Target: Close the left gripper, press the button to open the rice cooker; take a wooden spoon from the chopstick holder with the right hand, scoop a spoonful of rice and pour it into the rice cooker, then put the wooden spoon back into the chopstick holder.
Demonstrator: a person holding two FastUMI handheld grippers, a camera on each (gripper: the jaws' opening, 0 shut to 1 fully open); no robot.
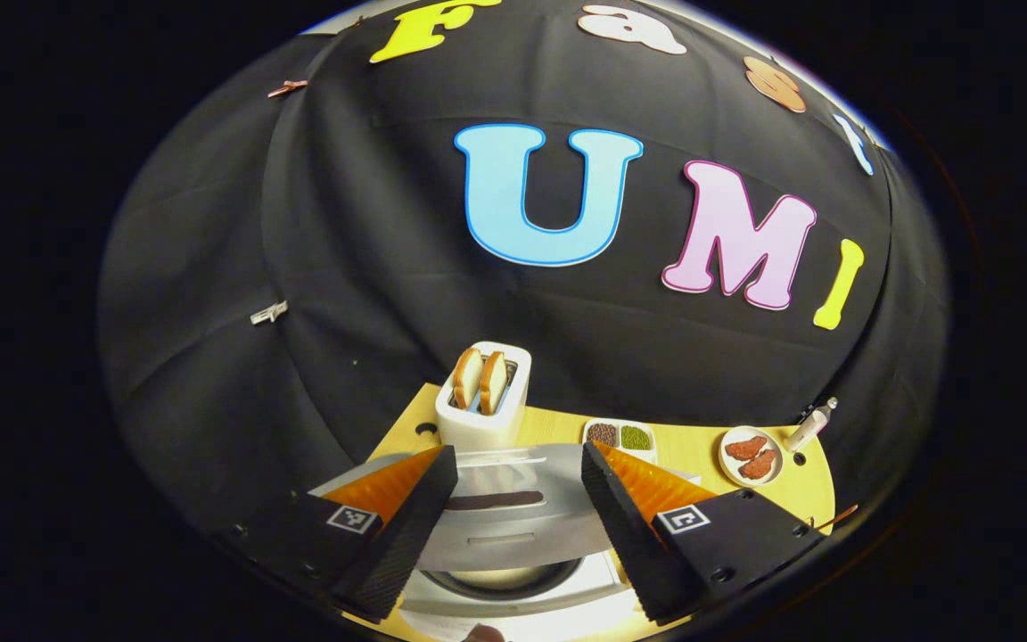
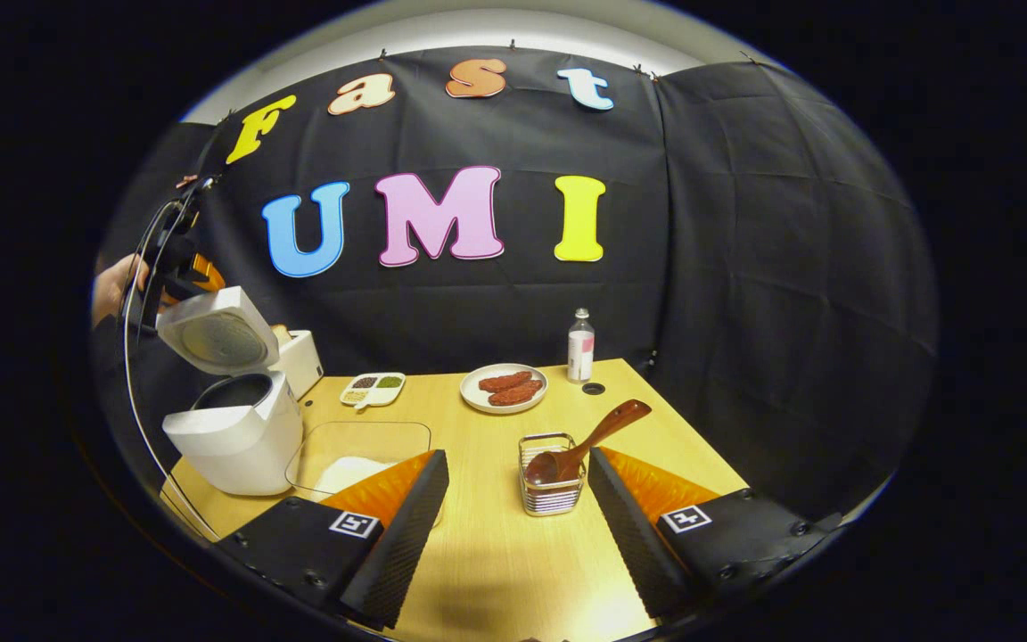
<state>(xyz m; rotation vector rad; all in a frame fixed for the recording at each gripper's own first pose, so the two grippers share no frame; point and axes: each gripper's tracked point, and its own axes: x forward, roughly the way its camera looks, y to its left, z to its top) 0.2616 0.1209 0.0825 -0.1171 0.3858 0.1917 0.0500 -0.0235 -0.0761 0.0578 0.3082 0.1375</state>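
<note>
**Cooker lid up, spoon in its holder**

Already the rice cooker [image 2: 233, 428] stood with its lid raised at the table's [image 2: 496, 535] left edge. Right of the cooker, the chopstick holder [image 2: 552, 486] held the wooden spoon [image 2: 587, 443], bowl down, handle tilted. Between cooker and holder lay a clear tray with rice [image 2: 346, 471], partly hidden. The right tongs [image 2: 518, 526] were released, empty. The left tongs [image 1: 518, 526] gaped above the cooker, whose lower edge was cut off.

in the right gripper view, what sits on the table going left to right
rice cooker with its lid up → divided dish of grains → plate of meat → chopstick holder with the wooden spoon → bottle
</note>
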